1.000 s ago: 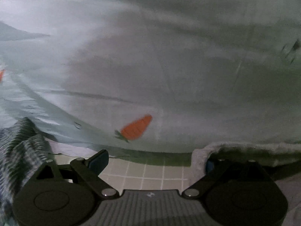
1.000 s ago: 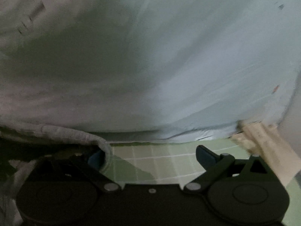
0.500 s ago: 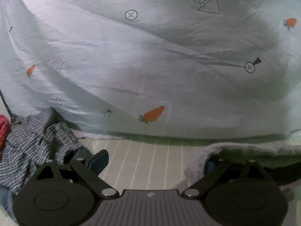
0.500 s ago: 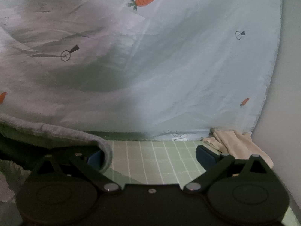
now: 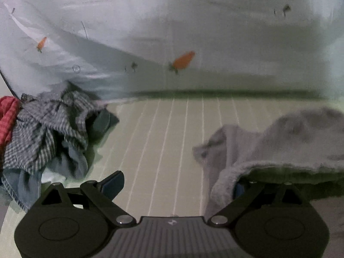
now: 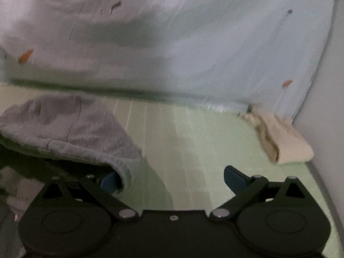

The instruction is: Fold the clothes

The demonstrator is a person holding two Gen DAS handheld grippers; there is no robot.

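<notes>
Here both grippers have their fingers spread wide, clamping nothing. The grey garment (image 5: 279,142) drapes over the right finger of the left gripper (image 5: 174,186), at about four o'clock in the left view; in the right view it covers the left finger of the right gripper (image 6: 172,177) at nine o'clock. A checked shirt pile (image 5: 49,129) lies at nine o'clock, a folded beige cloth (image 6: 281,142) at three o'clock on the green grid sheet (image 5: 163,142).

The grey garment (image 5: 286,142) looks like soft, fuzzy, matt fleece. The carrot-print sheet (image 5: 193,32) is thin smooth cloth, creased. Each hand-held gripper (image 5: 172,188) is matt black plastic with shiny metal pivot pins.
</notes>
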